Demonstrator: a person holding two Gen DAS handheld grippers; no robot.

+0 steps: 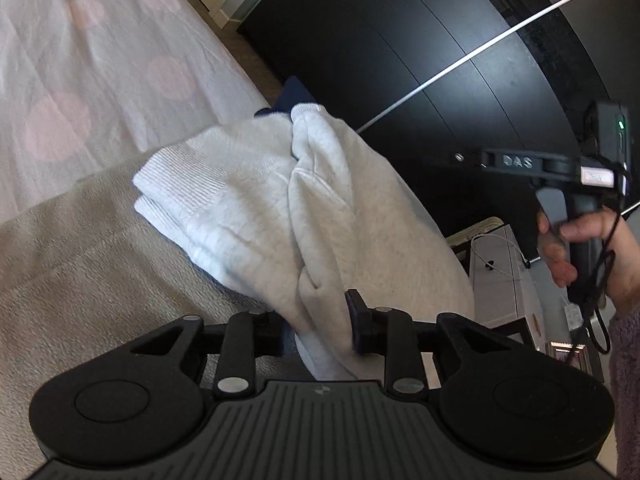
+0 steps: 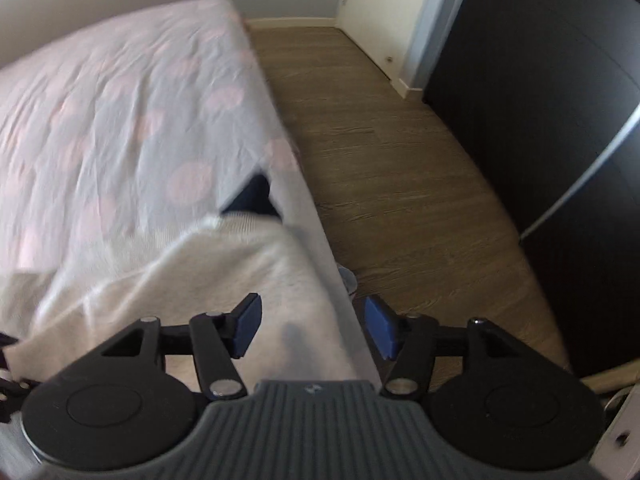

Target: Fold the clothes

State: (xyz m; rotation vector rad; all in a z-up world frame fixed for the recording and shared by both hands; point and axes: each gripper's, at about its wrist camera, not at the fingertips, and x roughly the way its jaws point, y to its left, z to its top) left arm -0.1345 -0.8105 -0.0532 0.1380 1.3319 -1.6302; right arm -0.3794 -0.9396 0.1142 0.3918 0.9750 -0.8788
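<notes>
A light grey sweatshirt (image 1: 248, 200) lies bunched and partly folded at the bed's edge, its ribbed hem towards the left. My left gripper (image 1: 316, 326) is shut on a thick fold of it at the near end, cloth filling the gap between the pads. In the right wrist view the same sweatshirt (image 2: 192, 276) lies below my right gripper (image 2: 314, 326). That gripper's blue pads stand wide apart over the sweatshirt's edge, gripping nothing. A hand (image 1: 580, 240) holds the right gripper's handle at the far right of the left wrist view.
The bed has a white sheet with pink dots (image 2: 120, 100) and a beige blanket (image 1: 80, 272). A navy garment (image 2: 252, 196) peeks out beyond the sweatshirt. Wood floor (image 2: 380, 160) runs beside the bed, with a black wardrobe (image 2: 540, 100) along it. A white box (image 1: 504, 280) stands low at the right.
</notes>
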